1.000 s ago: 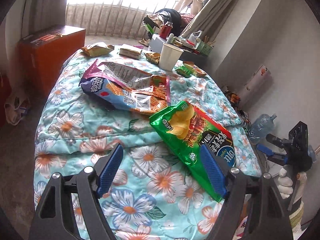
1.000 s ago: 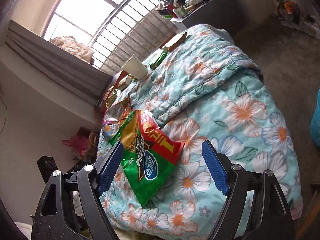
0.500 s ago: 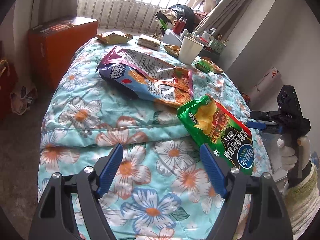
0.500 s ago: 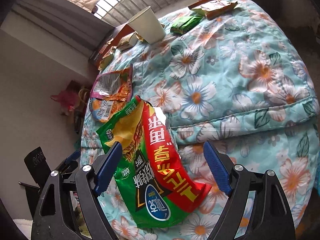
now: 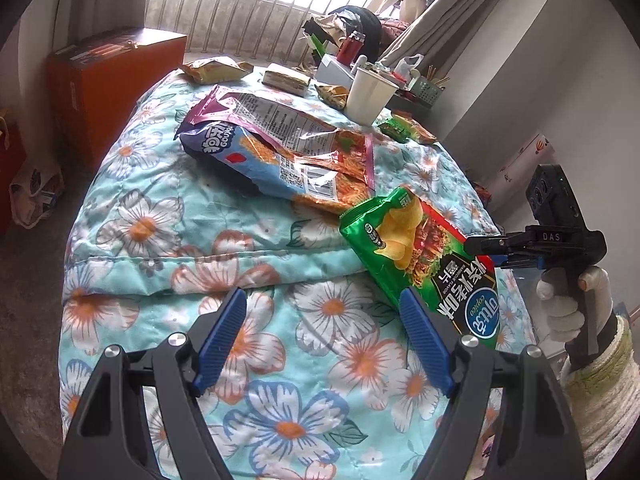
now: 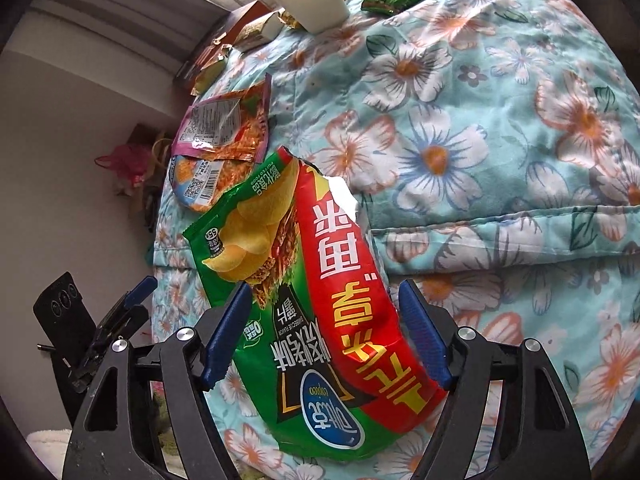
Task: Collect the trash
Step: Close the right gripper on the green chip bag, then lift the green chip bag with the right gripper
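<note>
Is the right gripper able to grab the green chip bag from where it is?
Probably yes. The right gripper is open, with the green chip bag lying flat on the flowery quilt right between its fingers. Nothing blocks it.

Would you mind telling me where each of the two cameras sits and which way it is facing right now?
Left wrist: on the left gripper, looking along the floral quilt toward the window; the gloved right hand shows with the right gripper.
Right wrist: on the right gripper, open around the green chip bag, facing across the quilt; the left gripper shows at lower left.
Shared: chip bag, purple snack bag, paper cup.
</note>
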The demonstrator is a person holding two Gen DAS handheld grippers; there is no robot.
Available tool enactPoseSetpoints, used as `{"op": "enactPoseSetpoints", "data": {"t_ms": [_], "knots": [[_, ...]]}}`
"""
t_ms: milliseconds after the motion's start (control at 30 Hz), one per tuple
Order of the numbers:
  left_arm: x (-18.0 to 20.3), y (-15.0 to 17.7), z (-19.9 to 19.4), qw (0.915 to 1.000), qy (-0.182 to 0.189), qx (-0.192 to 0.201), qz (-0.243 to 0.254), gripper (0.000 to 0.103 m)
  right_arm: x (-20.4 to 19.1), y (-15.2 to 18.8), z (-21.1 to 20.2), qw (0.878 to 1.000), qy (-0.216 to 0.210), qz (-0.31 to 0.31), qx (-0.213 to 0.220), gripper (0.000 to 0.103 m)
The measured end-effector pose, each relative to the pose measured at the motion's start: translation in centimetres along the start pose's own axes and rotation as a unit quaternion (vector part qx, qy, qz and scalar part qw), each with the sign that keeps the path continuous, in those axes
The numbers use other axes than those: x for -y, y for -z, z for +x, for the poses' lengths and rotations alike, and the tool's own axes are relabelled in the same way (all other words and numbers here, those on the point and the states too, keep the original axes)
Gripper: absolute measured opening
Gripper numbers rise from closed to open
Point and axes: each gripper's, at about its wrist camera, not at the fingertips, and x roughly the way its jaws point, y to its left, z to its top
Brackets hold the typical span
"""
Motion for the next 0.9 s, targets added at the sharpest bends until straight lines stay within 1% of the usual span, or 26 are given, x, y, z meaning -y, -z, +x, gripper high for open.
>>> {"op": "enactPoseSetpoints", "data": {"t_ms": [33, 100, 133, 200, 233, 267, 300, 433, 533, 733, 800, 900], "knots": [[0.1, 0.0, -0.1, 1.0000, 0.002, 0.002, 0.001, 0.077, 0.0, 0.1, 0.2, 1.000, 0.001, 0.002, -0.002, 0.066], [0.3, 0.0, -0.1, 1.0000, 0.007, 0.004, 0.002, 0.077, 0.0, 0.4, 0.4, 1.000, 0.010, 0.007, -0.002, 0.058], [0.4, 0.0, -0.1, 0.9999, 0.010, 0.005, 0.003, 0.077, 0.0, 0.6, 0.3, 1.000, 0.012, 0.008, -0.003, 0.057], [0.6, 0.0, 0.1, 0.9999, 0.013, 0.003, 0.006, 0.077, -0.1, 1.1, 0.2, 1.000, 0.021, 0.009, -0.003, 0.048], [0.7, 0.0, 0.2, 0.9999, 0.014, 0.001, 0.007, 0.077, -0.1, 1.3, 0.1, 1.000, 0.028, 0.009, -0.004, 0.046], [0.8, 0.0, 0.3, 0.9999, 0.015, -0.001, 0.007, 0.077, -0.1, 1.5, 0.2, 0.999, 0.035, 0.009, -0.006, 0.042], [0.9, 0.0, 0.4, 0.9998, 0.017, -0.002, 0.008, 0.077, -0.2, 1.8, 0.2, 0.999, 0.040, 0.009, -0.007, 0.037], [1.1, 0.1, 0.5, 0.9997, 0.021, -0.002, 0.012, 0.077, -0.1, 3.0, 0.2, 0.998, 0.054, 0.014, 0.001, 0.025], [1.2, 0.1, 0.3, 0.9996, 0.024, 0.000, 0.014, 0.077, 0.1, 3.8, -0.4, 0.998, 0.055, 0.026, 0.013, 0.024], [0.8, -0.2, 0.1, 0.9997, 0.025, 0.003, 0.008, 0.077, 0.2, 4.9, -2.0, 0.995, 0.083, 0.032, 0.038, 0.022], [0.6, -0.2, 0.0, 0.9997, 0.024, 0.004, 0.005, 0.077, 0.7, 5.1, -2.8, 0.993, 0.096, 0.039, 0.049, 0.022], [0.3, -0.1, -0.1, 0.9997, 0.023, 0.004, 0.002, 0.077, 2.2, 5.2, -4.0, 0.990, 0.102, 0.065, 0.066, 0.022]]}}
